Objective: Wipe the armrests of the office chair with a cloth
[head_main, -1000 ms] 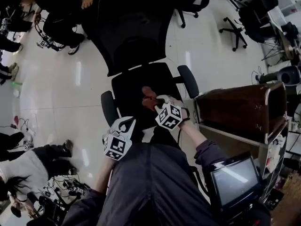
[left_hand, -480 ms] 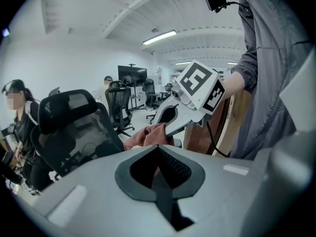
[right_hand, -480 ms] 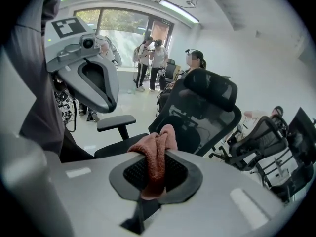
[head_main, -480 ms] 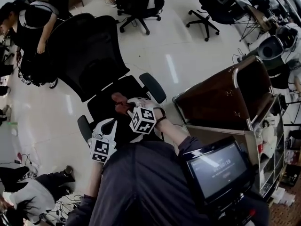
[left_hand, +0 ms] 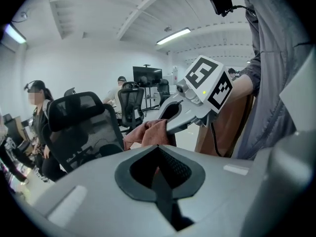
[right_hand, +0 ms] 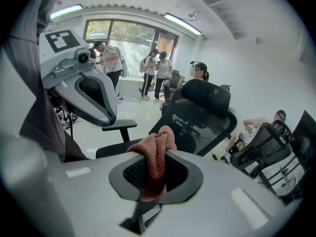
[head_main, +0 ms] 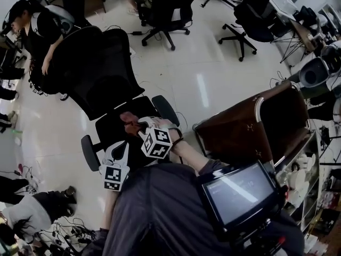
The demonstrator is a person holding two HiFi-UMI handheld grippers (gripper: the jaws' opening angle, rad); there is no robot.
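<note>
The black office chair point(head_main: 101, 68) stands in front of me, its seat point(head_main: 114, 132) under both grippers. Its armrests point(head_main: 89, 152) point(head_main: 165, 110) flank the seat. My right gripper point(head_main: 139, 126) is shut on a reddish cloth point(head_main: 129, 122) that hangs above the seat. In the right gripper view the cloth point(right_hand: 157, 144) bunches out of the closed jaws of that gripper point(right_hand: 154, 174), with one armrest point(right_hand: 118, 125) beyond. My left gripper point(head_main: 121, 145) hovers beside it near the left armrest, shut and empty point(left_hand: 158, 147). The left gripper view shows the cloth point(left_hand: 148, 132) and the chair back point(left_hand: 81, 127).
A brown cabinet point(head_main: 256, 121) stands close on the right. A tablet screen point(head_main: 240, 193) hangs at my chest. Other office chairs point(head_main: 165, 9) point(head_main: 250, 20) stand behind. People point(head_main: 37, 25) are at the left, and cables point(head_main: 64, 228) lie on the floor.
In the head view the chair and both grippers have shifted left and the cabinet has come closer. The grippers have lifted over the seat, the cloth still in the right one.
</note>
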